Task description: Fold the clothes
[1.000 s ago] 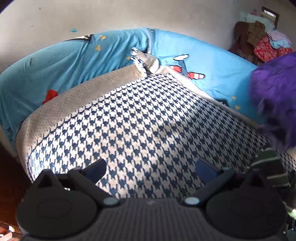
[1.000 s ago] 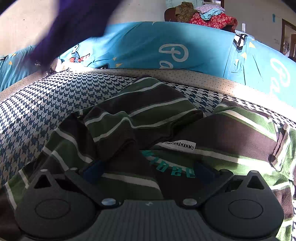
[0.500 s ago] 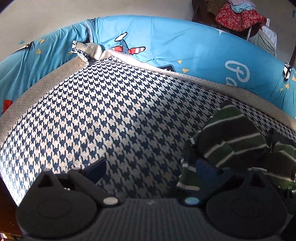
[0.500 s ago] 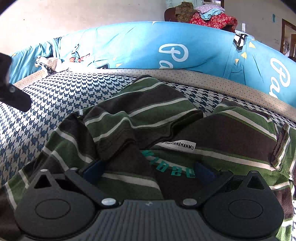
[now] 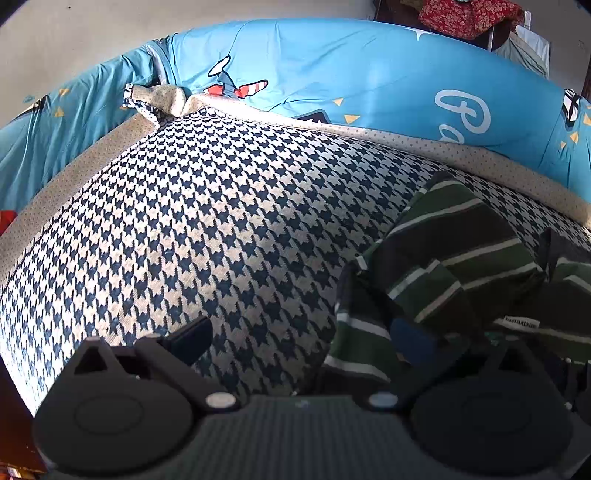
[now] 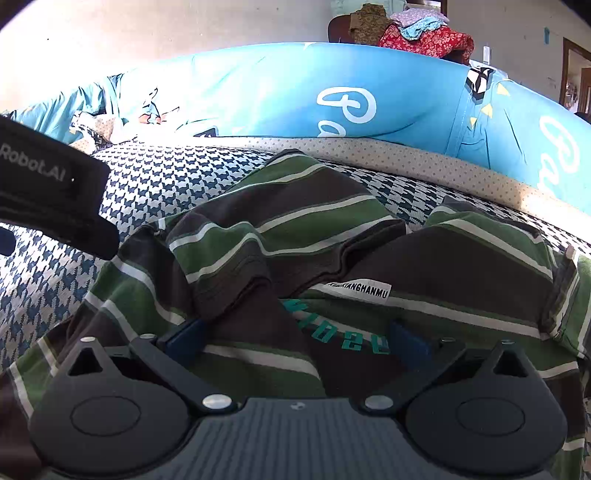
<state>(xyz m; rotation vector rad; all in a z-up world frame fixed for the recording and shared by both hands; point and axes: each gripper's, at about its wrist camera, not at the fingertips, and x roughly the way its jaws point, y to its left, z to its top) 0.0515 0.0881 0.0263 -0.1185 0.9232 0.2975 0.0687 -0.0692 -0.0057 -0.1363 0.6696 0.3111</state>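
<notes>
Green, brown and white stripes mark the crumpled shirt (image 6: 295, 240), which lies in loose folds on the houndstooth blanket (image 5: 207, 221) toward the right side of the bed, with a white neck label (image 6: 360, 290) and teal lettering showing near its middle. The right gripper (image 6: 295, 338) sits low over the shirt with its blue-padded fingers (image 6: 184, 338) spread wide, one on each side of a brown fold; whether they press into the cloth cannot be told. The left gripper (image 5: 301, 338) is at the shirt's left edge, also spread wide: its left finger is over bare blanket and its right finger (image 5: 410, 339) is over the striped cloth. In the right wrist view the body of the left gripper shows as a dark block at the left edge, bearing pale lettering. A blue printed sheet (image 5: 369, 74) runs behind the blanket, and a heap of clothes (image 6: 424, 33) lies beyond it by the wall.
</notes>
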